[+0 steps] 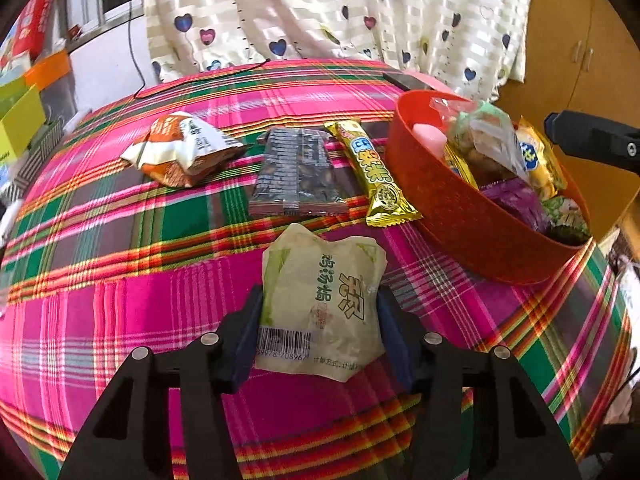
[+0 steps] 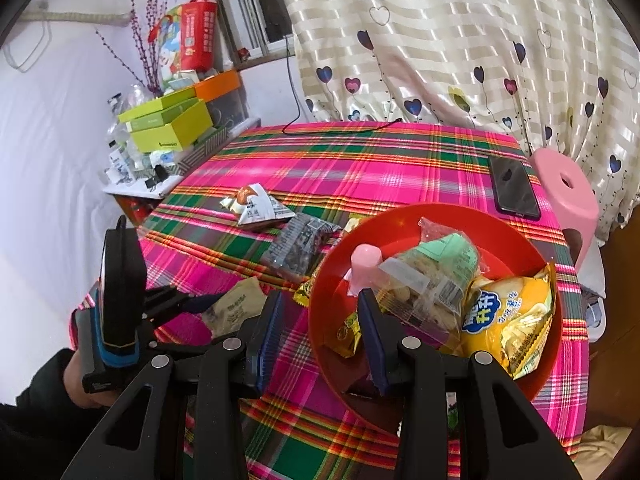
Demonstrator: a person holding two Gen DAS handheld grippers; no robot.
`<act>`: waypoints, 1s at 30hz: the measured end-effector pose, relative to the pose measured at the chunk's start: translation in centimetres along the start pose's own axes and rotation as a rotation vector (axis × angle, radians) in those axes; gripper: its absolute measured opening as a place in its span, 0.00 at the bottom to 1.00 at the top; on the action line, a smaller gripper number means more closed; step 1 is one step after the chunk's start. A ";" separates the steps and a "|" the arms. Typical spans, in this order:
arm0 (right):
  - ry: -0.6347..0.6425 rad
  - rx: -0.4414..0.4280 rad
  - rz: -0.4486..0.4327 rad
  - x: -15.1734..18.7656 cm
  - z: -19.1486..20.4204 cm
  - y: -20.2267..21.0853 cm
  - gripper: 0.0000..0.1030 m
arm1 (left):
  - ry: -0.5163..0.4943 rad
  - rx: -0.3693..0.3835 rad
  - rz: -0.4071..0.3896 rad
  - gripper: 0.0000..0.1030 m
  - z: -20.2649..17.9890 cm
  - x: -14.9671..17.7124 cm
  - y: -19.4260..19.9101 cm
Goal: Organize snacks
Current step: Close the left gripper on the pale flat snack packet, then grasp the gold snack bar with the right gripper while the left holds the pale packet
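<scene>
Left gripper [image 1: 320,316]: jaws clamped on a crinkled pale-green snack packet [image 1: 320,300], held just above the plaid cloth worktop [image 1: 120,280]. Right gripper [image 2: 320,332]: jaws parted, gripping nothing, straddling the rim of the round red plastic bowl [image 2: 500,232]. Bowl holds glossy wrapped snacks; a yellow foil bar [image 1: 376,172], flat dark packet [image 1: 296,172] and orange-white pouch [image 1: 180,152] lie beside it
</scene>
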State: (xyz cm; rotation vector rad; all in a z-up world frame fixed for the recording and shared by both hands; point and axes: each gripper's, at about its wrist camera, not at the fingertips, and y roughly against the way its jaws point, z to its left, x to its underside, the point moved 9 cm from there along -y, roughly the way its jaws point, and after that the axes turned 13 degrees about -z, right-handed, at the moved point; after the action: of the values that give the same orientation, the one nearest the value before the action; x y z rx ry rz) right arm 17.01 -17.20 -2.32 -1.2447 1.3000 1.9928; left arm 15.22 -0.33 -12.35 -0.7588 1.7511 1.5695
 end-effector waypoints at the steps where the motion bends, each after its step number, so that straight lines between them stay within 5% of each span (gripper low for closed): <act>1: 0.004 -0.001 0.001 -0.1 0.2 -0.2 0.35 | 0.009 0.000 -0.002 0.53 0.1 0.0 0.1; 11: 0.030 -0.019 0.043 -1.5 2.3 -3.8 0.35 | 0.102 -0.020 -0.057 0.53 2.5 -0.5 2.2; 22: 0.057 0.056 0.145 -3.1 1.0 -9.8 0.35 | 0.158 -0.024 -0.095 0.53 4.8 -0.7 3.9; 30: 0.200 0.177 0.333 -3.4 -0.7 -15.2 0.34 | 0.180 -0.017 -0.111 0.53 5.7 -0.4 4.7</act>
State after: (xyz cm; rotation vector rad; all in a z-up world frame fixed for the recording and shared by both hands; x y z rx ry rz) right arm 30.48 -10.62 -6.74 -1.2307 1.8429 1.9505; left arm 12.30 5.89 -9.47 -1.0162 1.7905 1.4823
